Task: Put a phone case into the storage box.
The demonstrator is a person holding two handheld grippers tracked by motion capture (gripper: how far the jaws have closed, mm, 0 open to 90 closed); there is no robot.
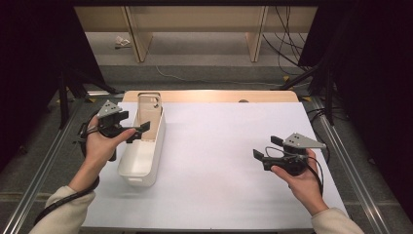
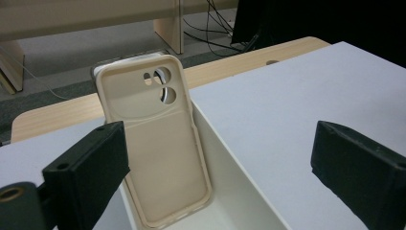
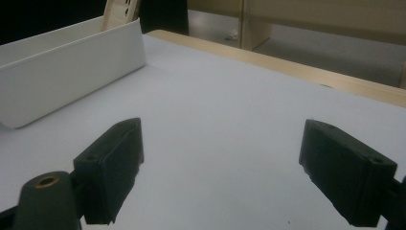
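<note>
Handling comes first: I judge the beige soft-plastic phone case (image 2: 158, 148) to be light, a little springy and thin-walled, so it should bend if squeezed across its open face. I would take it by its two long side rims near the upper half, where the wall is stiffest, and keep off the camera cut-outs at the top. Its smooth skin may slip against hard pads, so a firm but gentle pinch seems right.

The case stands tilted inside the white oblong plastic bin (image 1: 144, 158), its foot on the bin floor and its top leaning on the far end wall, poking above the rim. In the high view it shows as a pale slab (image 1: 149, 117) at the bin's far end.

My left gripper (image 1: 137, 132) hangs just beside the bin's left wall, with its jaws reaching over the rim; they stand spread wide with nothing between them, and the case sits ahead of them, untouched. My right gripper (image 1: 265, 147) hovers well apart over the bare white table sheet (image 1: 219, 161), jaws likewise parted and empty.

Count: one phone case, one bin, two grippers, one sheet on a wooden tabletop (image 1: 209, 96). The case has two round camera holes and one smaller opening beside them. Behind the table, pale wooden furniture legs and loose black cables lie on the floor.
</note>
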